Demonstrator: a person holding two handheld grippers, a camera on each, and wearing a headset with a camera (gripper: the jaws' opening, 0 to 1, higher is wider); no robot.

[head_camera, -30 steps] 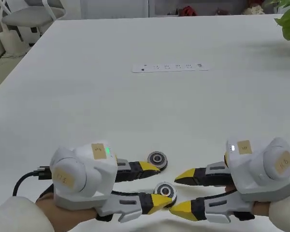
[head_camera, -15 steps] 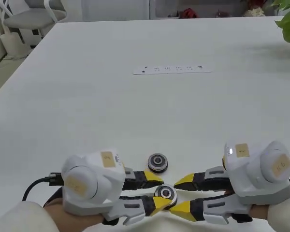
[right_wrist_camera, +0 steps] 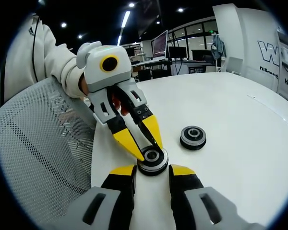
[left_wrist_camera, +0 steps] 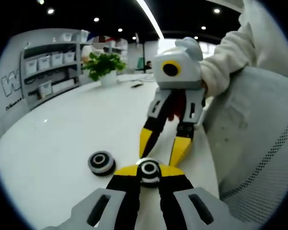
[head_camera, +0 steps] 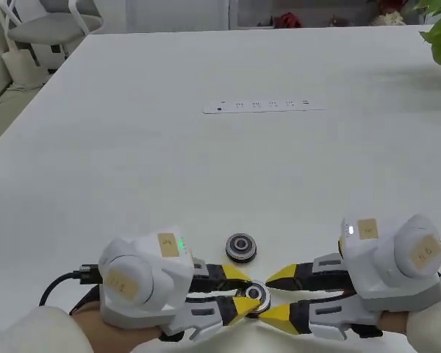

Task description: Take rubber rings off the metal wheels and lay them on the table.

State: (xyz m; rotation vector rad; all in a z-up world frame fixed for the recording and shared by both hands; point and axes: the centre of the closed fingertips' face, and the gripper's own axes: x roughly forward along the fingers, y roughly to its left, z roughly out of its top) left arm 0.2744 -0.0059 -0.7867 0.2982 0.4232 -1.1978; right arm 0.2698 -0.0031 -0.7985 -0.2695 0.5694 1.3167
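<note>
Judging by how things lie, I have finished nothing yet: both metal wheels wear their dark rubber rings [right_wrist_camera: 192, 144], so both rings are left to strip and lay on the worktop [head_camera: 206, 169]. The near wheel [head_camera: 251, 294] sits low in the head view, just right of centre, and my left fingers [left_wrist_camera: 125, 170] are clamped on it. My right fingers [right_wrist_camera: 182, 170] stand apart, their yellow tips flanking the same wheel. The far wheel [head_camera: 240, 247] lies flat just above it, untouched. Each is a small silvery disc with a bright hub and a black band.
</note>
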